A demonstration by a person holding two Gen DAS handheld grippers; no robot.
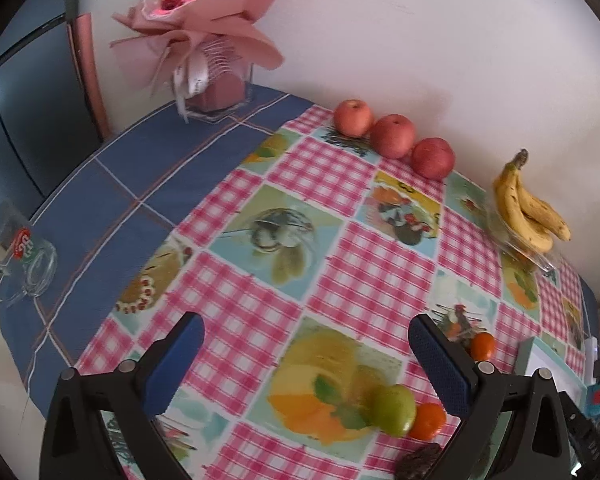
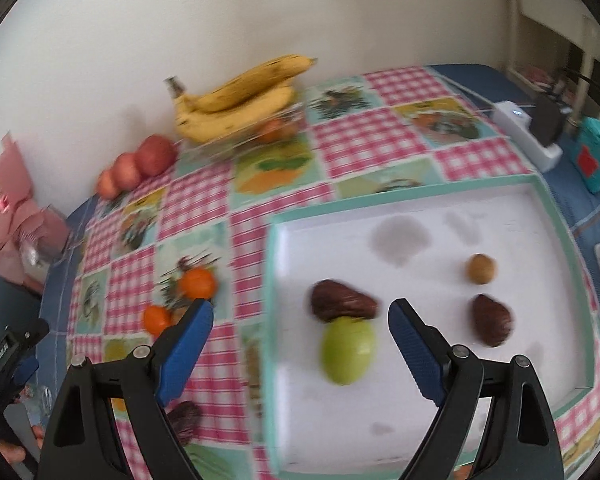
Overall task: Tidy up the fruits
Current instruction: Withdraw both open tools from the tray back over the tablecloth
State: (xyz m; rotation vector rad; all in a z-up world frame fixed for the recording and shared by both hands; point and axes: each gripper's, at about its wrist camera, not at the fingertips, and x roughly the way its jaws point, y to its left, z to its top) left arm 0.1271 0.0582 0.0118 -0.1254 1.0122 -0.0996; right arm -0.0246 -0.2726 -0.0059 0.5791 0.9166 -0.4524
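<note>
So both grippers, left (image 1: 306, 364) and right (image 2: 300, 344), hang wide open holding nothing, while a green fruit (image 2: 347, 350) touches a brown one (image 2: 342, 300) on the white tray (image 2: 420, 432), apples (image 1: 392, 136) and bananas (image 1: 528, 208) line the table's wall edge, and two oranges (image 2: 196, 282) sit beside the tray's left rim.

The whole right wrist view is smeared by motion, so the three apples (image 2: 140, 168) merge into one soft row. In the left wrist view, a dark brown fruit (image 1: 418, 462) runs off the near edge and the white tray (image 1: 548, 368) is mostly hidden behind the right finger's black frame.
</note>
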